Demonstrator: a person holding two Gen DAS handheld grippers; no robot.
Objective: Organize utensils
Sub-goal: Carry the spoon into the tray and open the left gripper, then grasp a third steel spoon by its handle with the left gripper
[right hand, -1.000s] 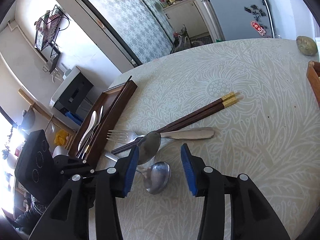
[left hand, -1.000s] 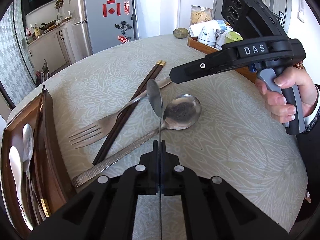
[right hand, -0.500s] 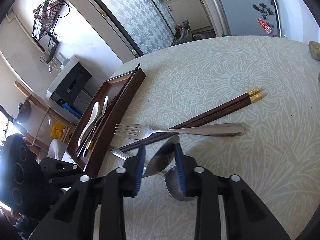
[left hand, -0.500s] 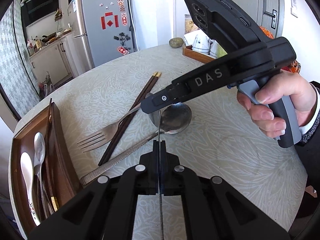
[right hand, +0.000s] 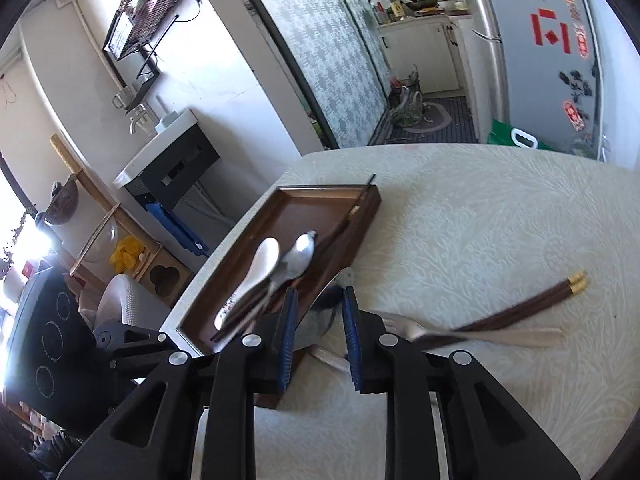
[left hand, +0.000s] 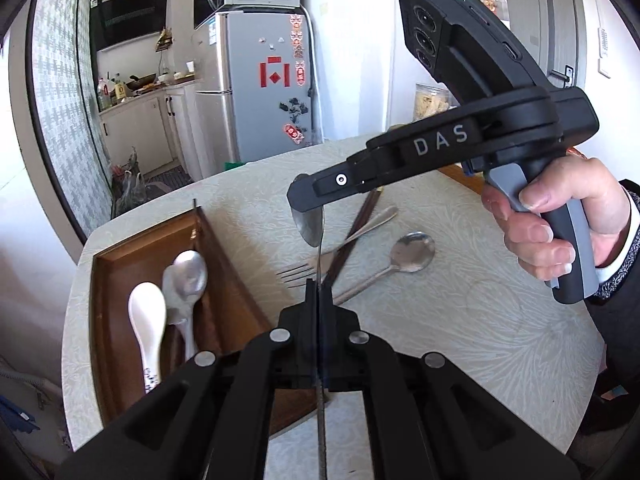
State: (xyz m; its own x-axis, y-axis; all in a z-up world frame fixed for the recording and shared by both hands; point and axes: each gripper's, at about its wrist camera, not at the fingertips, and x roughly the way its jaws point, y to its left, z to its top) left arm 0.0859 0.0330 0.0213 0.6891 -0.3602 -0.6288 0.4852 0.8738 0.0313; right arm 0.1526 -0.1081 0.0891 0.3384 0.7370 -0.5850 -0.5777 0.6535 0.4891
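Mid-frame, the left gripper (left hand: pixel 319 292) pinches a spoon (left hand: pixel 311 227) by its handle; the right gripper (right hand: pixel 319 330) clamps its bowl. Next: lowering it into the tray (left hand: pixel 120 256), lower left.

A long-handled steel spoon (left hand: pixel 311 227) hangs edge-on above the worktop (left hand: pixel 460 328), bowl farthest out. On the worktop lie a second steel spoon (left hand: pixel 412 247), a steel fork (left hand: pixel 304 270) and dark brown gold-tipped chopsticks (right hand: pixel 520 310) crossing the fork. The brown wooden tray (left hand: pixel 240 280) holds a white ceramic spoon (left hand: pixel 147 316), a steel spoon (left hand: pixel 186 276) and dark chopsticks (right hand: pixel 340 230).
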